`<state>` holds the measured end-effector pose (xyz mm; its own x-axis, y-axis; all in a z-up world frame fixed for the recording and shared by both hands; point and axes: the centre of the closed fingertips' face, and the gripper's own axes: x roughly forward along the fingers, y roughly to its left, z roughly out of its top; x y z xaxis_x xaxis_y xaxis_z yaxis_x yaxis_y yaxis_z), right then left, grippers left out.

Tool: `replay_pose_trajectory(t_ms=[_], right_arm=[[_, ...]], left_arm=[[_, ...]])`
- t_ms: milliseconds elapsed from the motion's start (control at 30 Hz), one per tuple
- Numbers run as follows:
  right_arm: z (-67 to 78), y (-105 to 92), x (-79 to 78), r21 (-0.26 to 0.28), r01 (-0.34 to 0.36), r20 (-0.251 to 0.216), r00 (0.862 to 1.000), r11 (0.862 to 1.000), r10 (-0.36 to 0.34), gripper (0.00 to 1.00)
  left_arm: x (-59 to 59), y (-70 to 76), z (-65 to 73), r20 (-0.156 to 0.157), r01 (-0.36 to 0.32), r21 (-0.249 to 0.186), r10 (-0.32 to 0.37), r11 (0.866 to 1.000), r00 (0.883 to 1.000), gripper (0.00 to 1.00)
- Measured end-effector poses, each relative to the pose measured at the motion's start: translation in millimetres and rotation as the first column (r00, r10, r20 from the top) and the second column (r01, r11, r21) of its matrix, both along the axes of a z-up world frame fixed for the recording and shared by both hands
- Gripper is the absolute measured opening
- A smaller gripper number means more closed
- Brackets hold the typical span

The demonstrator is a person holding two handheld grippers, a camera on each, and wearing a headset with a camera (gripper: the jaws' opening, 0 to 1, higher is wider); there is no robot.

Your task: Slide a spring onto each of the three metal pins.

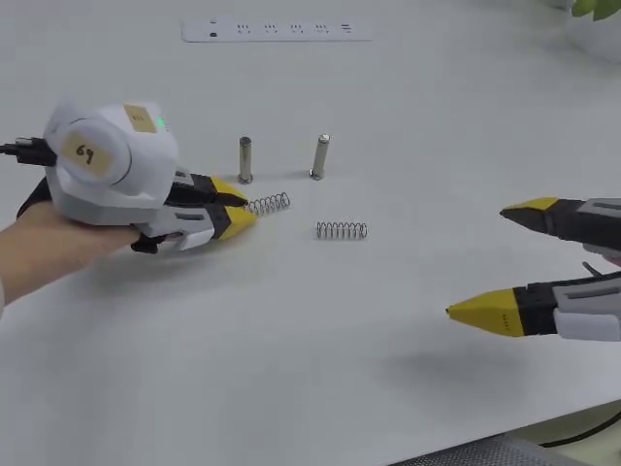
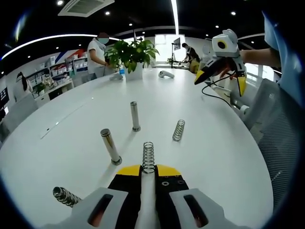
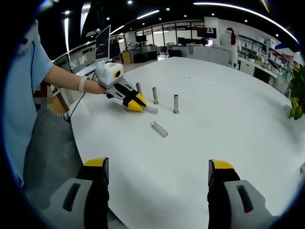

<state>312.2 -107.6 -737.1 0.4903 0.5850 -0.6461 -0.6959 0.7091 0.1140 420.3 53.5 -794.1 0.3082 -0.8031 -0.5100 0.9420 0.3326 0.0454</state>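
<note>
Two bare metal pins (image 1: 245,158) (image 1: 320,155) stand upright on the white table. My left gripper (image 1: 243,209) lies low beside them, shut on the end of a spring (image 1: 270,204) that points toward the pins. In the left gripper view that spring (image 2: 148,156) sticks out past the shut jaws (image 2: 148,169). A third pin (image 2: 66,195) at lower left looks ribbed, as if a spring sits on it. A loose spring (image 1: 342,230) lies flat to the right. My right gripper (image 1: 485,262) hovers open and holds nothing, well right of the springs.
A white power strip (image 1: 277,30) lies at the table's far edge. A potted plant (image 2: 131,55) and a small white object (image 2: 166,74) sit at the far end. The table's front edge (image 1: 543,427) runs below my right gripper. People stand in the background.
</note>
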Motion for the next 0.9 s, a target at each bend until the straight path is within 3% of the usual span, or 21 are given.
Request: replay_pose_trajectory(t_ms=[900], right_arm=[[-3.0,4.6,0.4,-0.009,-0.021,-0.004,1.0,1.0,0.021,0.84]], left_arm=[[-6.8,-0.2,13.2,0.002,0.009,-0.028,-0.009,1.0,1.0,0.02]])
